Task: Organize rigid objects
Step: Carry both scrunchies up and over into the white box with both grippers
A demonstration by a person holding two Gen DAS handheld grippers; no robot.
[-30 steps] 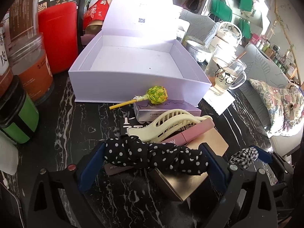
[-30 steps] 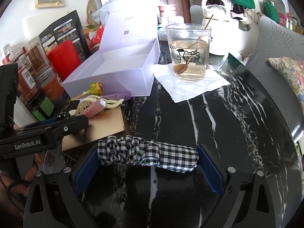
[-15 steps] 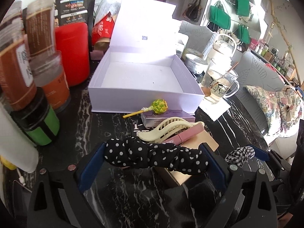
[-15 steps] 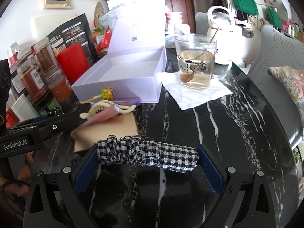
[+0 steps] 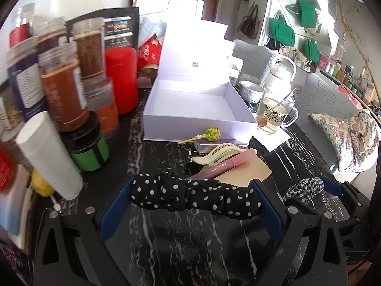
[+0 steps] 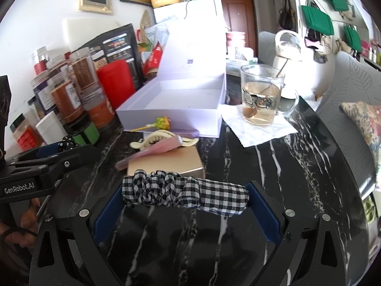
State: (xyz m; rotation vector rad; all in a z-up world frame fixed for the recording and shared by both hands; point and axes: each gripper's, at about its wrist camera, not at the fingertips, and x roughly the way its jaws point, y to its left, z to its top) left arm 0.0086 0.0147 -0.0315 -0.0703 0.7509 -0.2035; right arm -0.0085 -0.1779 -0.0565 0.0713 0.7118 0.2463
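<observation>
My left gripper (image 5: pixel 193 195) is open wide, and a black polka-dot scrunchie (image 5: pixel 181 194) is stretched across its blue fingertips. My right gripper (image 6: pixel 185 190) is open too, spanned by a black-and-white checked scrunchie (image 6: pixel 214 196). Just beyond both lies a pile: a gold box (image 6: pixel 166 164), a pink tube (image 5: pixel 228 164), a cream hair claw (image 5: pixel 221 151), a small purple box (image 5: pixel 207 145) and a green lollipop (image 5: pixel 212 134). Behind the pile stands an open, empty white box (image 5: pixel 195 124) with its lid up. Neither gripper touches the pile.
Several jars and a red canister (image 5: pixel 121 81) crowd the left, with a white tube (image 5: pixel 47 152) leaning in front. A glass mug (image 6: pixel 262 100) with a spoon sits on a napkin right of the box. A hand (image 6: pixel 26 217) holds the left tool. Black marble table (image 6: pixel 297 166).
Both grippers have drawn back and risen from the pile, so the objects look smaller and more jars show on the left. The scrunchies stay stretched across the fingers.
</observation>
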